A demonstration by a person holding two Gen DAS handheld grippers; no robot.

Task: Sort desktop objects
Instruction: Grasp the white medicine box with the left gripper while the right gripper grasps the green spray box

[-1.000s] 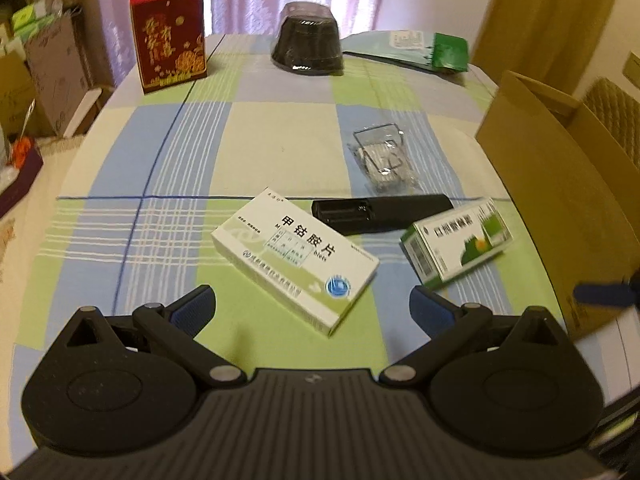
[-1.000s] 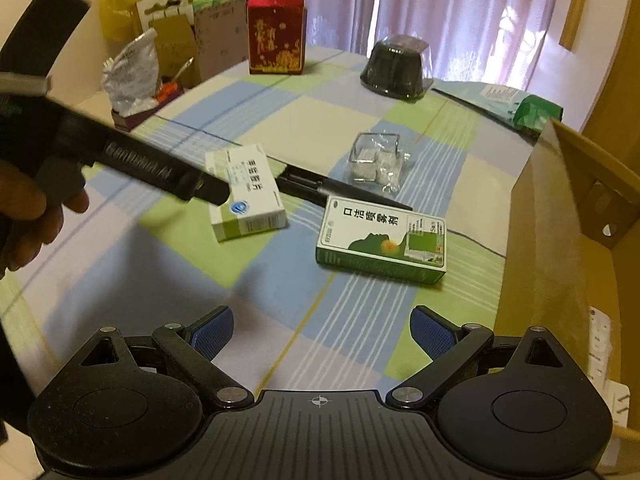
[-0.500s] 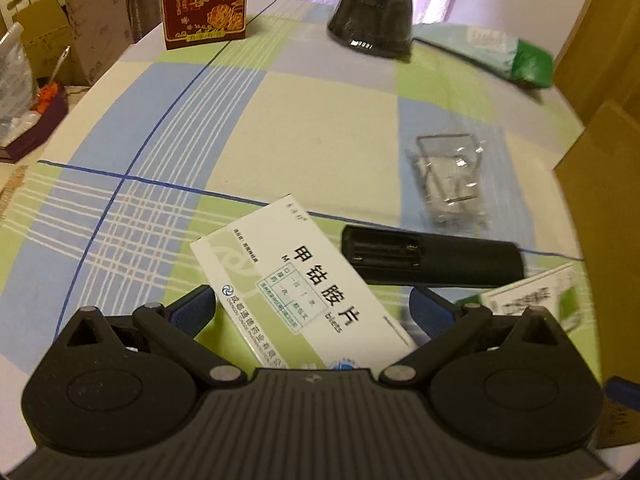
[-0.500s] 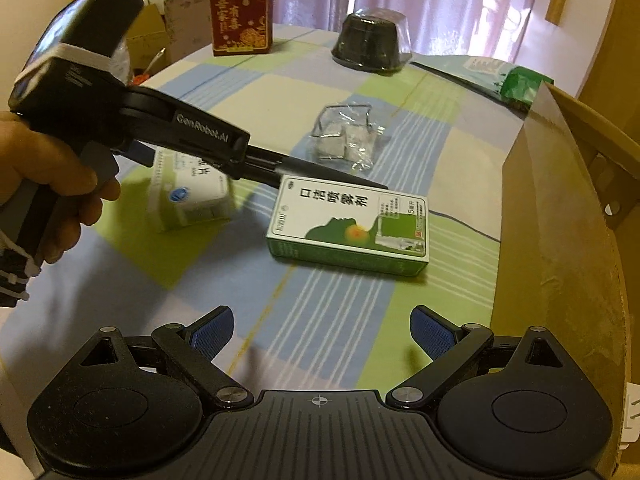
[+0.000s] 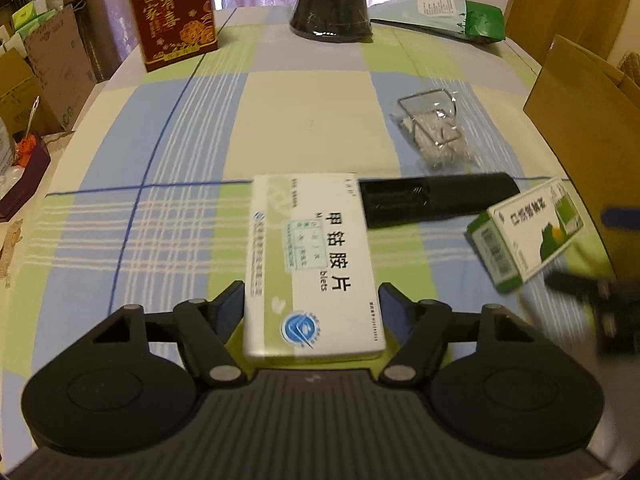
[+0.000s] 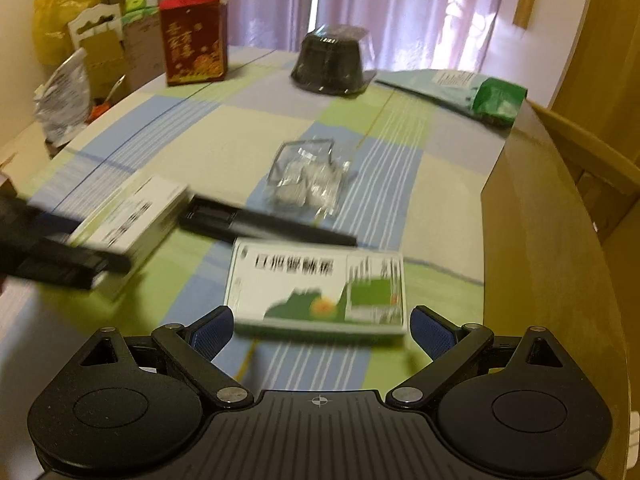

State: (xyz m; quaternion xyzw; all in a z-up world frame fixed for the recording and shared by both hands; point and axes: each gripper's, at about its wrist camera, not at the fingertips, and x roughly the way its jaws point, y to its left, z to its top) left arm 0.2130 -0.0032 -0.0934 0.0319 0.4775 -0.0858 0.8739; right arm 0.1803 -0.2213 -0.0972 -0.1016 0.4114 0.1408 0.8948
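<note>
The white medicine box point(image 5: 314, 264) lies flat on the checked tablecloth point(image 5: 304, 120), its near end between the blue pads of the left gripper point(image 5: 312, 306); the jaws stand narrowed to either side of it, the pad at 9 o'clock looking to touch the box edge, the one at 3 o'clock just beside it, though a firm grip cannot be told. At 2 o'clock from this box lies a black remote point(image 5: 436, 200), one end near the box's far corner. At 3 o'clock sits the green-and-white box point(image 6: 320, 286), flat in front of the right gripper point(image 6: 320, 328), whose jaws are spread wide with a pad off each near corner, not touching. Beyond the remote, at 12 o'clock, lies a clear plastic packet point(image 5: 434, 136). Farther off stand a red gift box point(image 5: 174, 10), a black container point(image 5: 330, 10) and a green pouch point(image 5: 448, 18). A cardboard box point(image 6: 540, 240) rises at 3 o'clock.
</note>
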